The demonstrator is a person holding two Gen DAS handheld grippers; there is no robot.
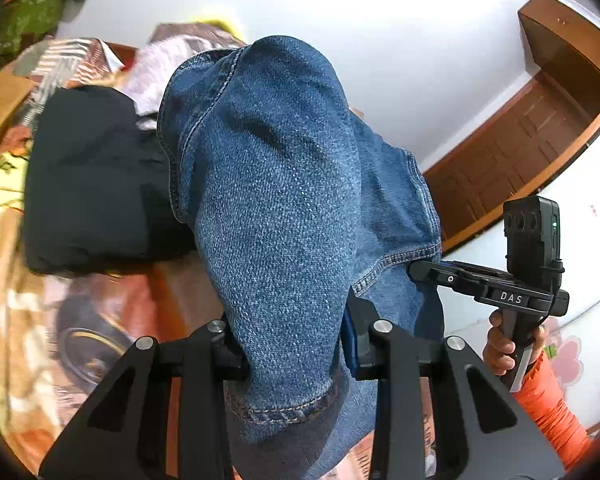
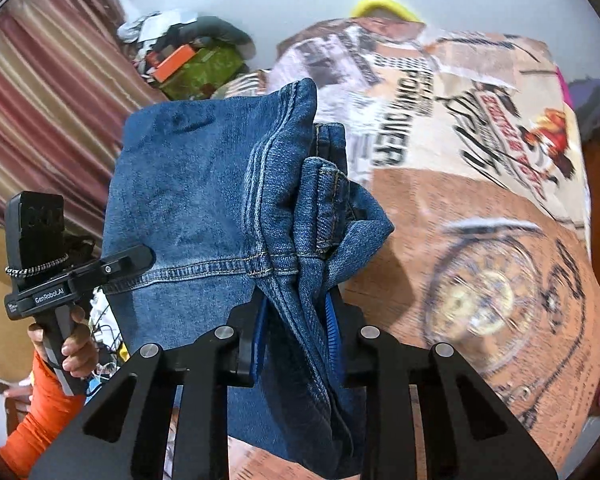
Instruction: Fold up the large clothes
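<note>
A pair of blue denim jeans (image 1: 276,184) hangs lifted above the bed, held up at both sides. My left gripper (image 1: 296,352) is shut on a bunched hem of the jeans, and the cloth fills the gap between its pads. My right gripper (image 2: 298,340) is shut on a thick fold of seams and hem of the jeans (image 2: 188,200). In the left wrist view, the right gripper's tip (image 1: 420,270) bites the hem at the right. In the right wrist view, the left gripper's tip (image 2: 140,258) pinches the hem at the left. A hand (image 2: 76,348) in an orange sleeve holds each handle.
A printed orange and cream bed cover (image 2: 480,240) lies below. A folded black garment (image 1: 96,184) rests on the bed to the left of the jeans. A brown door (image 1: 520,148), a striped curtain (image 2: 40,120) and a pile of clutter (image 2: 196,60) stand around the bed.
</note>
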